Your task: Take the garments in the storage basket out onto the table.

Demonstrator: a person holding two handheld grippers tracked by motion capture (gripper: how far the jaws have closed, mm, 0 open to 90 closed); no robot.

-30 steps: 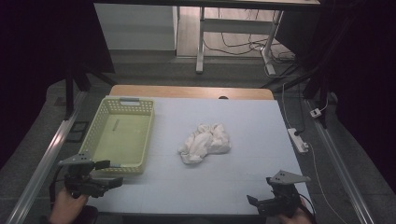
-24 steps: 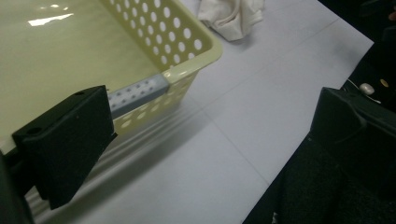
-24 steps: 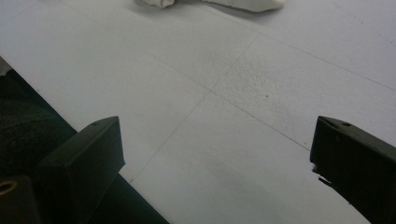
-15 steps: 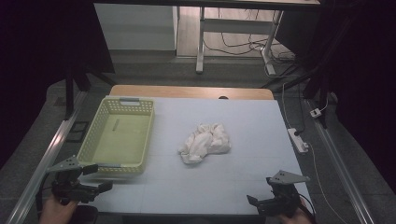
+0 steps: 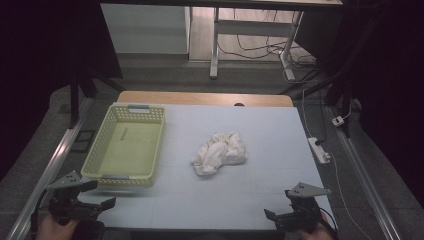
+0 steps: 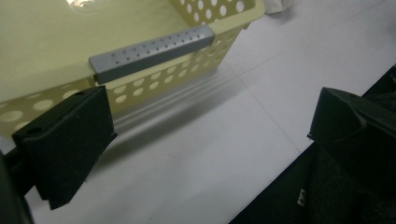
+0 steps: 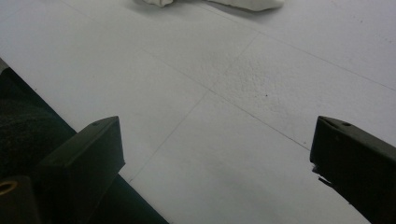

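A crumpled white cloth (image 5: 220, 152) lies near the middle of the pale table (image 5: 260, 125). A yellow perforated basket (image 5: 125, 145) with grey handles stands at the left. My left gripper (image 5: 102, 204) is open at the near left corner, just in front of the basket (image 6: 140, 28), whose grey handle (image 6: 152, 51) is close ahead between the jaws. My right gripper (image 5: 270, 216) is open at the near right edge, empty, with the cloth's edge (image 7: 243, 3) far ahead of it.
A white power strip (image 5: 320, 151) lies off the table's right edge. A metal rail (image 5: 50, 170) runs along the left side. Table legs and cables stand on the floor beyond the far edge.
My left gripper has drawn back toward the near left corner, away from the basket. The right gripper has stayed put.
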